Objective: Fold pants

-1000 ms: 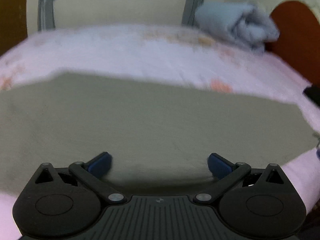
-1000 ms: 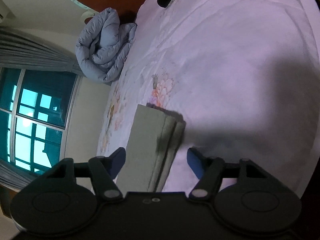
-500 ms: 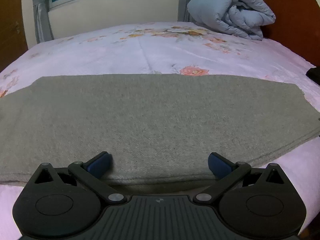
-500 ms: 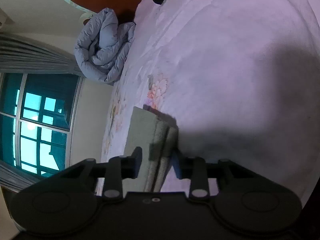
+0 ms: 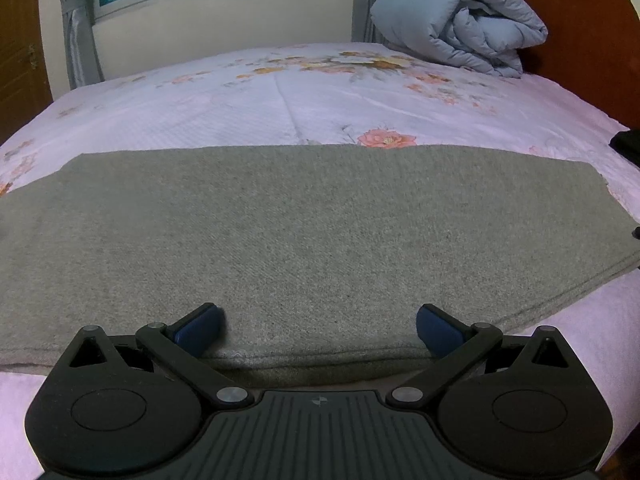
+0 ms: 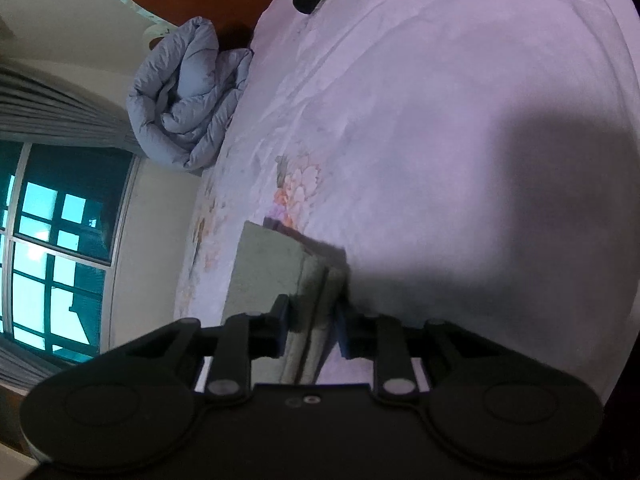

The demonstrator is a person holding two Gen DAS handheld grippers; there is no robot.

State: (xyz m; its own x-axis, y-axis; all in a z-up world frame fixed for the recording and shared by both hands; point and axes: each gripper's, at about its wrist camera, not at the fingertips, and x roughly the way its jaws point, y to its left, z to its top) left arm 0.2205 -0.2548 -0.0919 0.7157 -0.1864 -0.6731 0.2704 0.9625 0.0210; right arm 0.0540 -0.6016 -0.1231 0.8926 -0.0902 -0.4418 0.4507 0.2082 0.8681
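On the bed (image 5: 320, 92), the pants (image 5: 312, 240) lie folded lengthwise. The right claw (image 6: 310, 322) has just closed on their layered end; the left claw (image 5: 318, 330) gapes wide at 6 o'clock. Cross-folds remain.

No legible text, label, brand name or number appears in either view. The only mark is a small round emblem, quartered into light and dark segments, on the ribbed housing of the left hand-held gripper (image 5: 318, 316); it carries no characters. On the housing of the right hand-held gripper (image 6: 310, 314), two small round features sit near the centre; these appear to be fasteners or a port rather than print, though the view is dark.
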